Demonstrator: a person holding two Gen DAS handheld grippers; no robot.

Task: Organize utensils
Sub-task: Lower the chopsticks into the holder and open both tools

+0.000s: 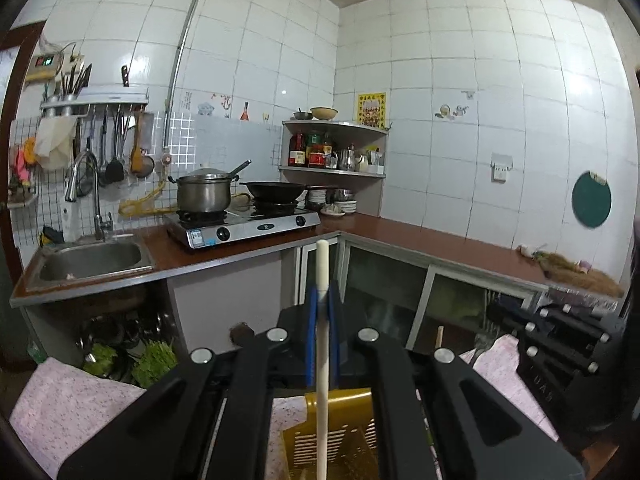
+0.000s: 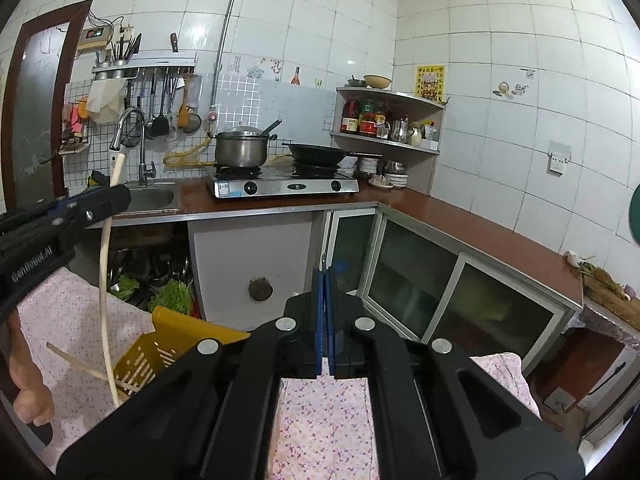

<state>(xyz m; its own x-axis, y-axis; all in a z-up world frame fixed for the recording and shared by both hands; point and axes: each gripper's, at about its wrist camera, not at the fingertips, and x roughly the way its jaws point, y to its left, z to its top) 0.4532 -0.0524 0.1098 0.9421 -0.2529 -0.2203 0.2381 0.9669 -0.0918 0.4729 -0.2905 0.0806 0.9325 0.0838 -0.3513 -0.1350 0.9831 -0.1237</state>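
My left gripper [image 1: 323, 304] is shut on a long cream chopstick [image 1: 322, 360] and holds it upright; its lower end reaches into a yellow slotted utensil basket [image 1: 340, 440] on the pink floral cloth. In the right wrist view the left gripper [image 2: 108, 200] is at the left with the chopstick [image 2: 103, 300] hanging into the basket [image 2: 160, 344]. Another chopstick [image 2: 80, 366] leans out of the basket. My right gripper [image 2: 325, 304] is shut and empty, above the cloth to the right of the basket.
A table with pink floral cloth [image 2: 320, 420] lies below both grippers. A fork [image 1: 482, 344] lies on the cloth at the right, beside the right gripper body [image 1: 560, 352]. Behind are the counter, sink [image 1: 88, 260], stove [image 1: 244, 228] and cabinet doors [image 2: 412, 280].
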